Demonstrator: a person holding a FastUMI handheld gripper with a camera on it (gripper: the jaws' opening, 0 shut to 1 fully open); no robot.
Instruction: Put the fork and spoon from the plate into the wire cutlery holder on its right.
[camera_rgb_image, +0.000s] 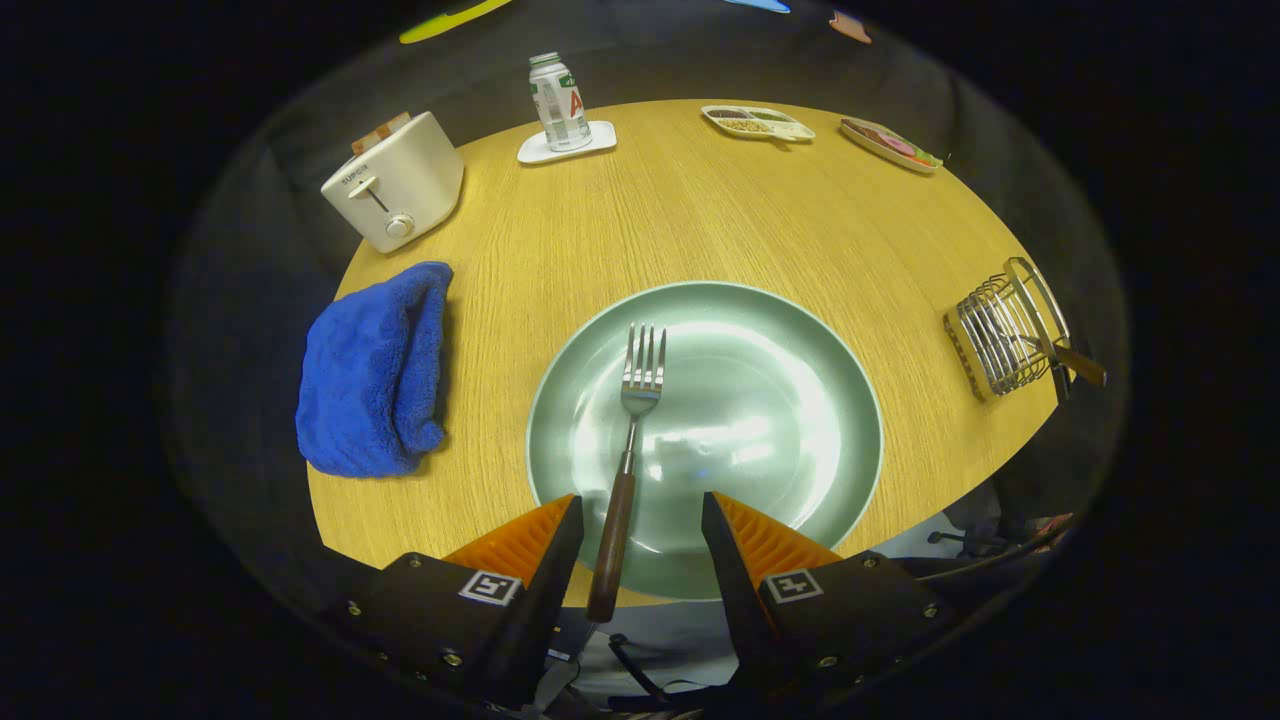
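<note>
Pale green round plate (760, 400) centred on the yellow wood-grain round surface (700, 220), carrying one wooden-handled steel fork (628, 455): tines toward the far side, handle overhanging the near rim. Wire cutlery holder (1000, 335) well apart to the right, near the surface edge, with a wooden handle (1080, 362) protruding from it; presumably the spoon, though bowl hidden, so unconfirmed. No spoon visible on the plate.

Tongs (642, 525) spread wide, gripping nothing. Fork handle between the two fingers, nearer the left one, touching neither as far as can be judged.

Step in hand, by judgement: fork pickup, with one utensil apparently already in the holder.

Requirements for next move:
- Centre on the handle, then lower until both fingers bracket the wood.
- Close firmly; handle narrow and rounded, liable to roll or pivot.
- Lift clear of the plate rim before travel to the right.
- Tip the fork upright over the holder, avoiding the handle already inside.

Not involved: blue terry cloth (375, 375) at left, white toaster (395, 180) at far left.
</note>
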